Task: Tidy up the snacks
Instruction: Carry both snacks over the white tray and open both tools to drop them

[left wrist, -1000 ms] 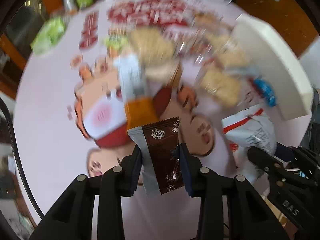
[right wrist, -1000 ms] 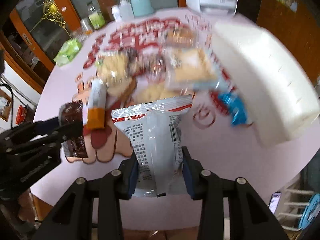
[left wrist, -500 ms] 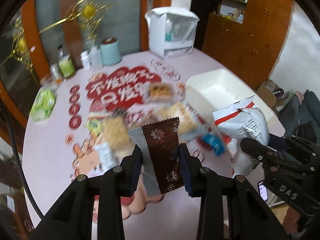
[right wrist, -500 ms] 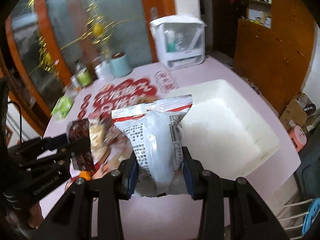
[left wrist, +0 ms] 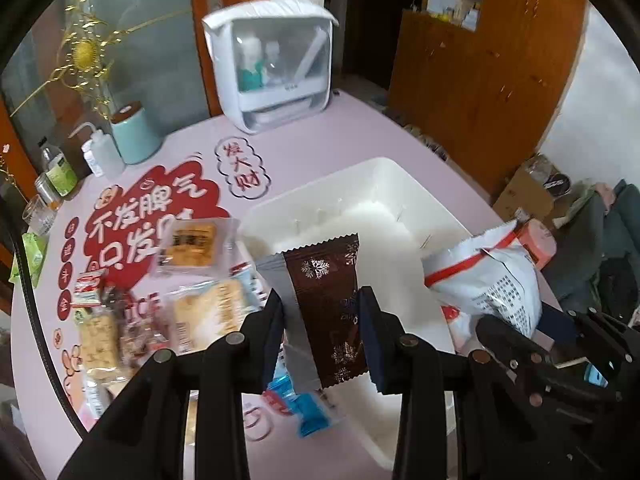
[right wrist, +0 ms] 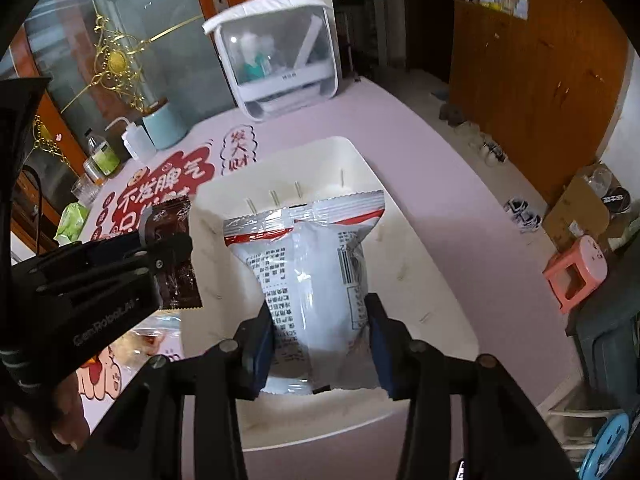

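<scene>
Two grippers: both over the white bin point(right wrist: 404, 240), each with a snack between its pads.
Left gripper point(left wrist: 324, 330): clenched on a brown snowflake packet point(left wrist: 326, 304), held upright above the bin's near-left edge.
Right gripper point(right wrist: 320, 344): jaws easing apart, white pouch point(right wrist: 312, 280) with a red stripe between them, pads touching its sides, above the bin's middle.
Loose snacks point(left wrist: 160, 304): heaped on the pink table point(left wrist: 304, 140), left of the bin.
Blue wrapper point(left wrist: 316, 412): just beside the bin's near-left wall.

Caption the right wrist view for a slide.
Right gripper, jaws opening, holds white packet over the white bin.
</scene>
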